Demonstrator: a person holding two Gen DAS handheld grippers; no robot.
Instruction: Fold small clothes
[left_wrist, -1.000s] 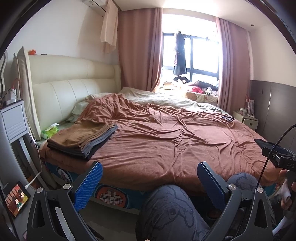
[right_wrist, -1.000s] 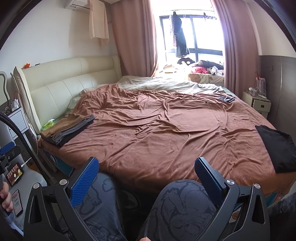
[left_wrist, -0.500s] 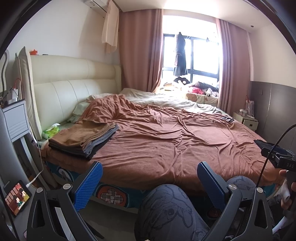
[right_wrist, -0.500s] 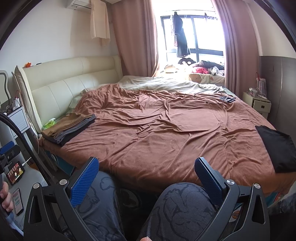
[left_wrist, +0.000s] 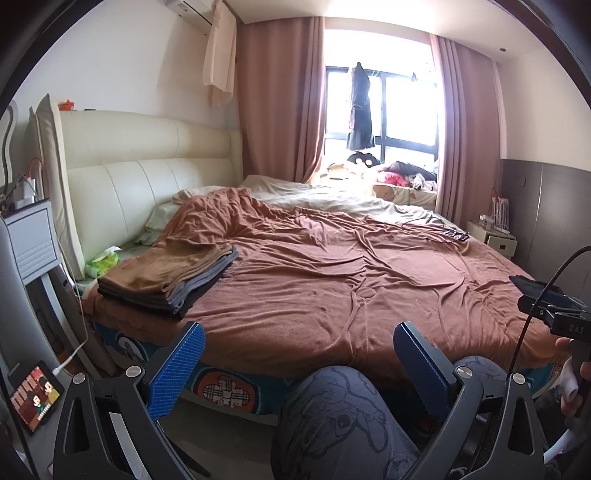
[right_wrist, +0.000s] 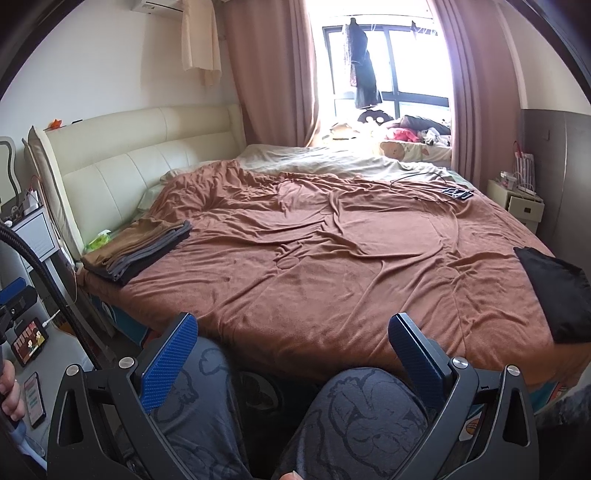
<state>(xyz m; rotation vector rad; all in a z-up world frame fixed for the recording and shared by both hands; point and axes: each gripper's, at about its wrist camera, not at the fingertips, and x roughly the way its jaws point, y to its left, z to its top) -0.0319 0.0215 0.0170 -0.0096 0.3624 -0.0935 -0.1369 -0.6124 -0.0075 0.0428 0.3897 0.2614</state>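
Both hand-held grippers were idle over the person's lap at the near edge of the bed. The left hand-held gripper (left_wrist: 297, 360) had its blue-padded fingers spread wide with nothing between them, hanging above a knee in grey cartoon-print trousers (left_wrist: 340, 417). The right hand-held gripper (right_wrist: 291, 350) was likewise spread and empty, held above both knees.

A wide rust-brown crumpled blanket (right_wrist: 332, 266) covered the bed, with a cream padded headboard (left_wrist: 147, 184) to the left. On the blanket's near-left corner lay a neat stack of folded clothes, tan on top and grey and black beneath (left_wrist: 170, 277). Far to the right, near the bed's right edge, lay a single black cloth garment (right_wrist: 557, 295), flat but apparently not yet folded; it was well apart from the stack and from both grippers.

Judged from this, the task stood between items: one pile seemed finished, and the black garment was likely the next piece. The next move would call for reaching the right gripper out to the right, pinching an edge of the black garment and drawing it to the bare middle of the blanket, where both grippers could spread it flat before folding. Thin dark fabric may bunch or drag the blanket beneath, so a clean pinch of the top layer alone would matter.
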